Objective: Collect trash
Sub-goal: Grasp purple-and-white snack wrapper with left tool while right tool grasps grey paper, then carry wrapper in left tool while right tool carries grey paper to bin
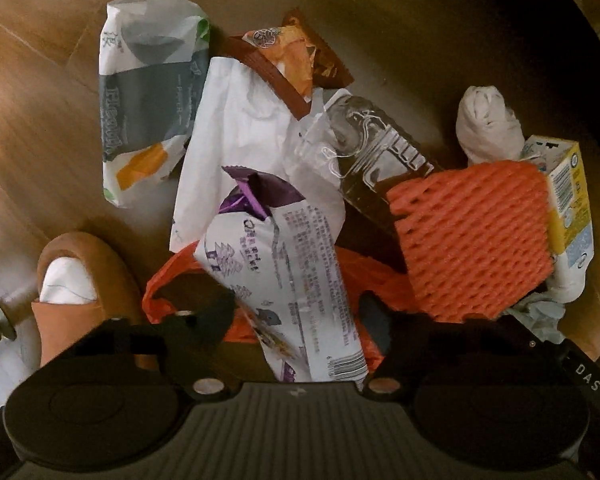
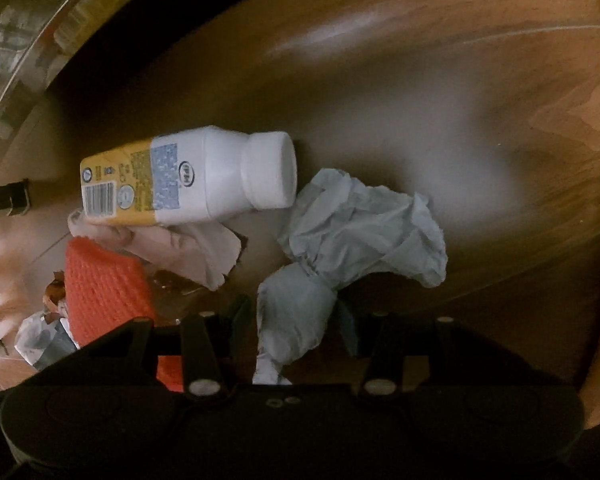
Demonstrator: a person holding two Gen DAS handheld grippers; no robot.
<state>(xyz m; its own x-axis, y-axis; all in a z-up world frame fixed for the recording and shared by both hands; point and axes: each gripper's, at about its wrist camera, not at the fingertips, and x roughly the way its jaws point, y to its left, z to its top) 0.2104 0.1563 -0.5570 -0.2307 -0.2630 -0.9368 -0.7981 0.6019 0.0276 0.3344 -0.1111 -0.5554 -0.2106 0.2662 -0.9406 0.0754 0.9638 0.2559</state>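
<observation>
Both tongs point steeply down at a trash pile on a wooden floor. Left tongs [image 1: 296, 308] are partly spread with a purple-and-white wrapper [image 1: 284, 280] between the fingers; I cannot tell whether the pads press it yet. Right tongs [image 2: 292, 320] are spread around the twisted neck of a pale tissue wad [image 2: 340, 248], not visibly pinching.

To do this well, I judge each pair should close low on its piece, on a bunched part rather than a loose edge, then lift straight up so neighbours do not drag along. The wrapper lies over an orange bag [image 1: 168, 288], which may snag.

Around the left tongs: a white paper bag [image 1: 236, 128], a clear plastic tray [image 1: 360, 140], an orange foam net [image 1: 472, 236] to the right, and a green-grey pack [image 1: 148, 112] far left. A white-capped bottle [image 2: 188, 176] lies just left of the tissue.

The floor [image 1: 32, 80] is brown plank, dim and shadowed. A slippered foot [image 1: 80, 276] stands near left. A curved shiny rim [image 2: 40, 40] crosses the far left corner.
</observation>
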